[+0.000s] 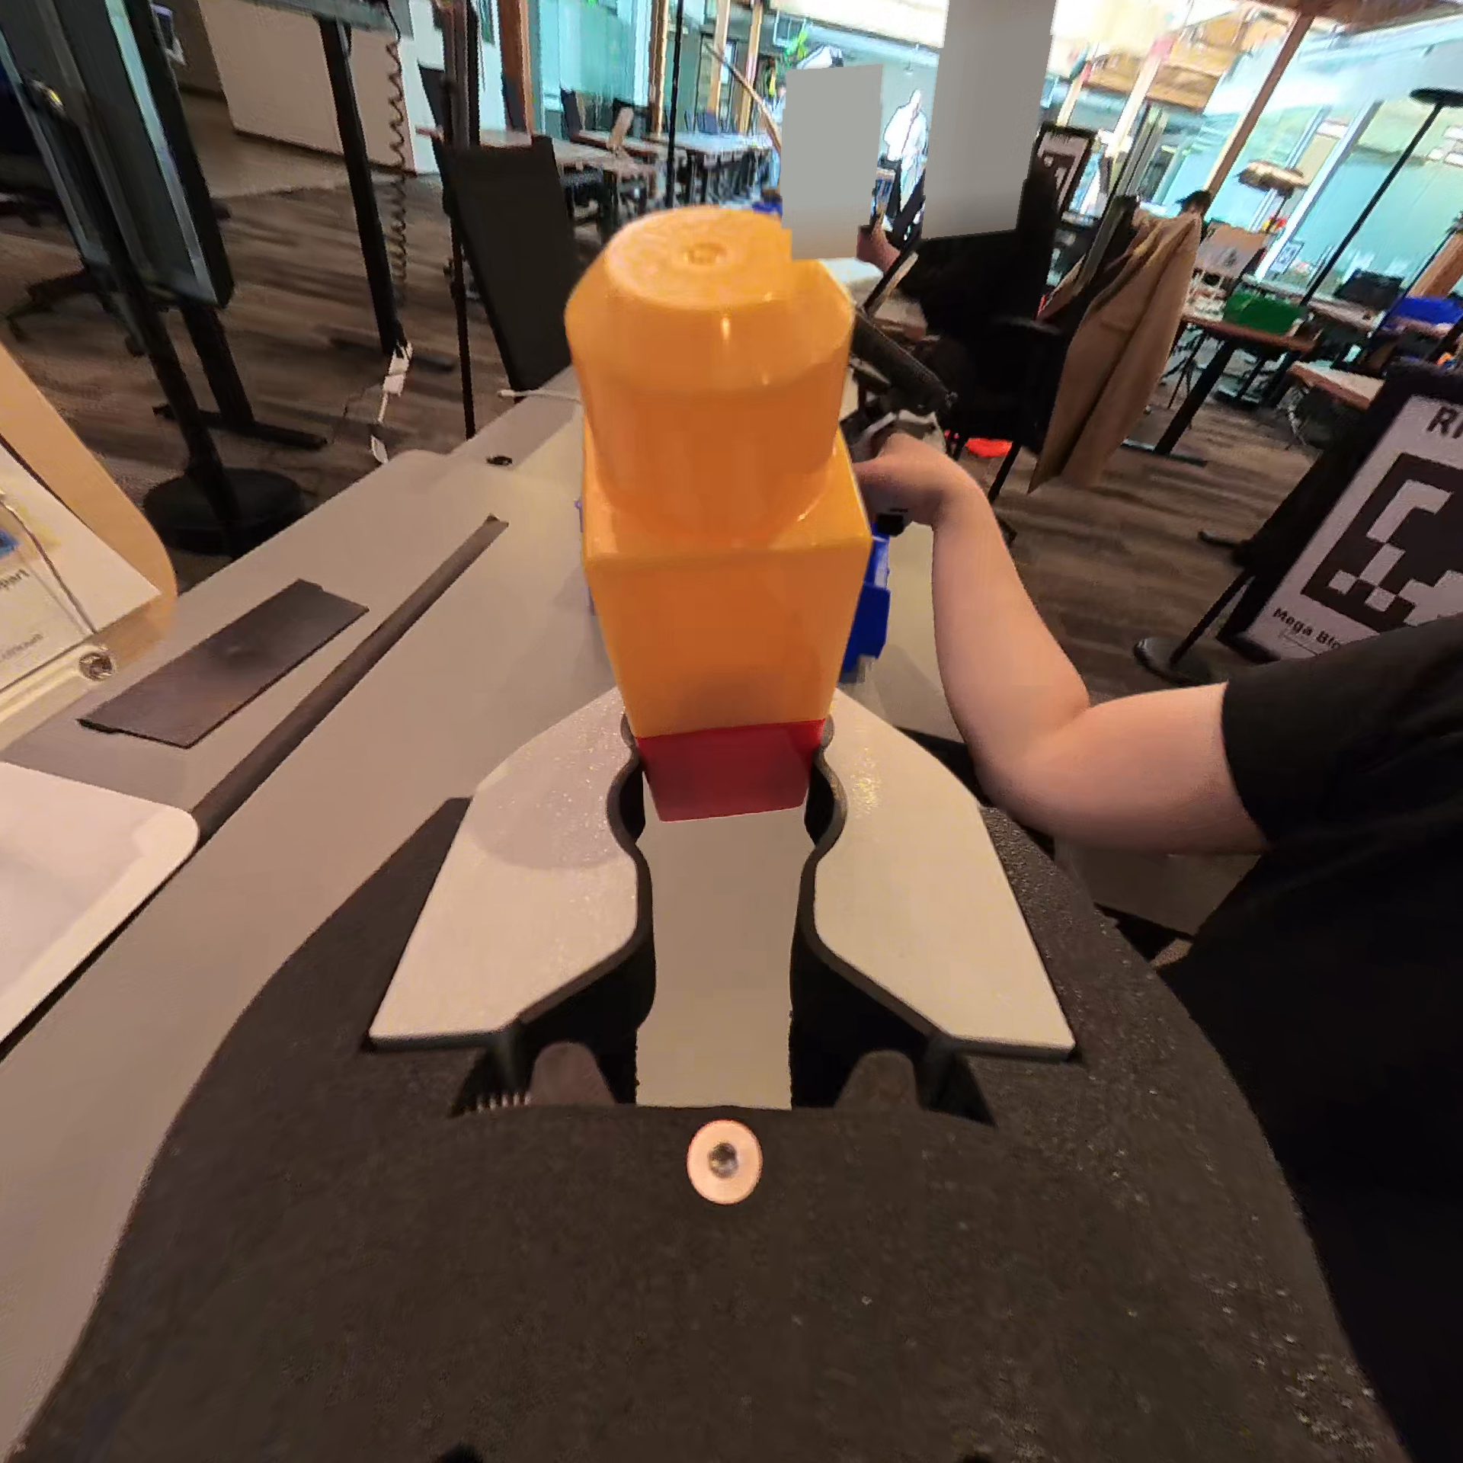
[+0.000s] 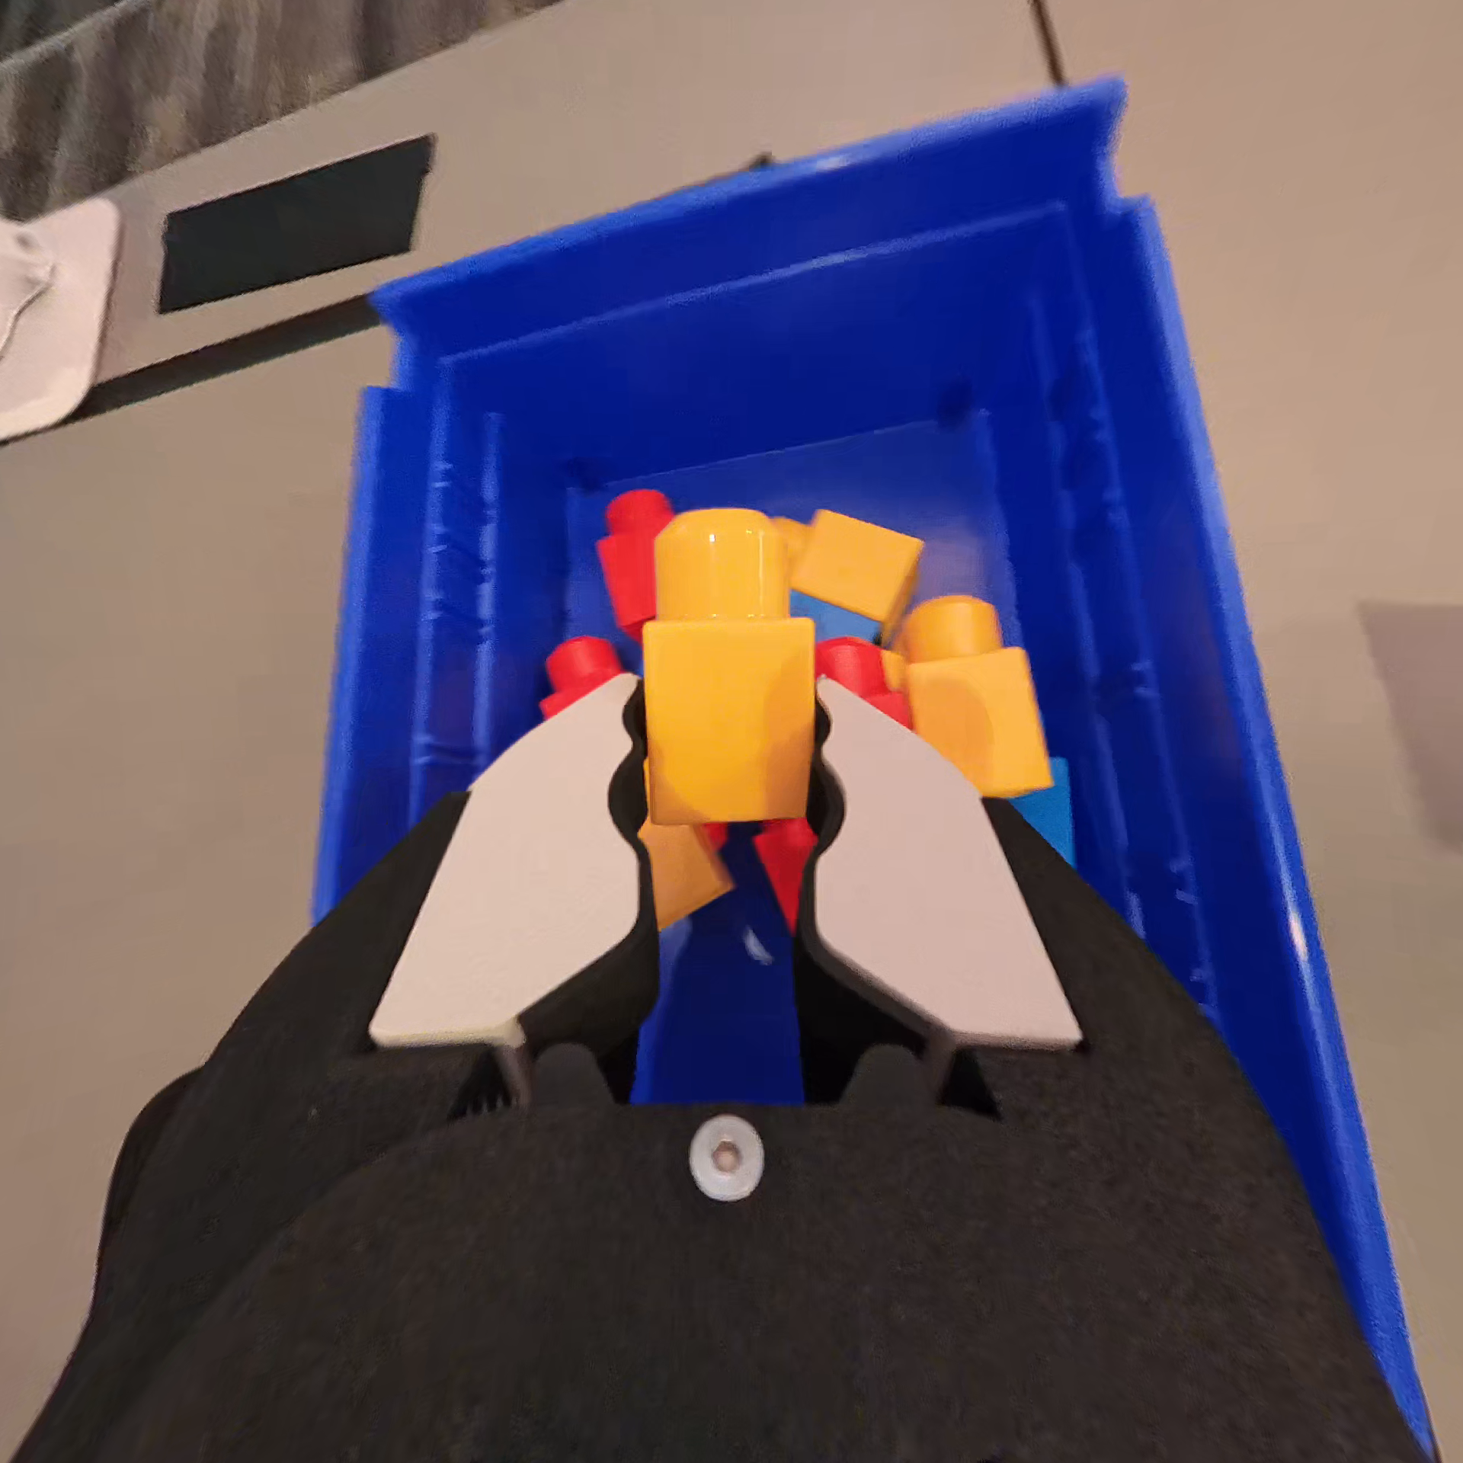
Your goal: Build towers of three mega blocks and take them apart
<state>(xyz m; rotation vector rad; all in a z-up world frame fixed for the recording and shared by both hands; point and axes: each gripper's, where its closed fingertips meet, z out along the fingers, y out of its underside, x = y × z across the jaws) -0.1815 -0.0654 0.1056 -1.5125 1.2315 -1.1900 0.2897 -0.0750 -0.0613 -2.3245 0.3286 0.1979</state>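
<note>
My left gripper [image 1: 724, 752] is shut on a red block [image 1: 724, 772] with an orange block [image 1: 720, 507] stacked on top, stud up, held above the grey table [image 1: 317, 697]. My right gripper [image 2: 724, 728] is shut on a single orange block [image 2: 724, 697] and holds it over the blue bin [image 2: 491, 507]. Several loose red, orange and blue blocks [image 2: 966, 697] lie in the bin's bottom. In the left wrist view only a sliver of the blue bin [image 1: 871, 594] shows behind the stack.
A person's bare forearm [image 1: 997, 633] reaches across the table right of the stack. Black tape patches [image 1: 229, 665] lie on the table at left. A white tray [image 1: 71, 871] sits at the left edge. Chairs, stands and a sign with a square marker [image 1: 1377, 538] stand beyond the table.
</note>
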